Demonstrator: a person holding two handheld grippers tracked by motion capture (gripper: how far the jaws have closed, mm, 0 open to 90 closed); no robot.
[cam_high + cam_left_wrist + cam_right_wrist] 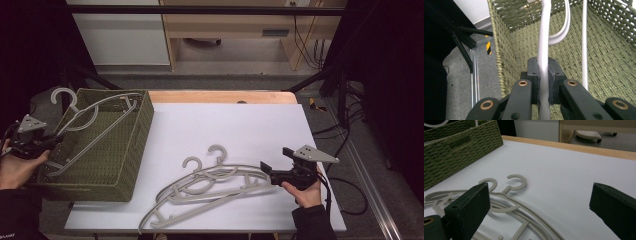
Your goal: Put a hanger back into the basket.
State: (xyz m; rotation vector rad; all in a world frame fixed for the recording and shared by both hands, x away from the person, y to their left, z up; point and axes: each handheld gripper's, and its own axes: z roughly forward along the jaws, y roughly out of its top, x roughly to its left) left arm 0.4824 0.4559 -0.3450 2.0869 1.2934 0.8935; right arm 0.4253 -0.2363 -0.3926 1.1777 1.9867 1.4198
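In the high view, a green woven basket (107,165) sits at the left edge of the bench (240,125), overhanging its white top. A pale grey plastic hanger (92,122) lies tilted inside the basket, its hook (64,96) sticking up over the basket's far left corner. The left hand-held gripper (50,142) reaches in over the basket's left rim and has this hanger by its lower arm; the person's left hand (17,167) holds the tool just outside the basket. Near the front edge of the bench, toward the middle, lie two more grey hangers (210,185), overlapping, with their hooks pointing toward the far edge. The right hand-held gripper (267,172) rests at their right ends, jaws spread, held by the right hand (305,192).

In the left gripper view, the left hand-held gripper (543,72) has its two black jaws pressed tight on the hanger's flat grey bar (544,42), which runs straight up between the pads. A second curved bar and a thin straight rod of the same hanger stand just to the right, above the basket's woven floor (609,62).

In the right gripper view, the right hand-held gripper (539,205) stands wide, with nothing between its jaws. The two hooks (516,182) of the loose hangers lie on the white bench (564,170) ahead of the left jaw, and the basket's wall (456,150) rises at the far left.
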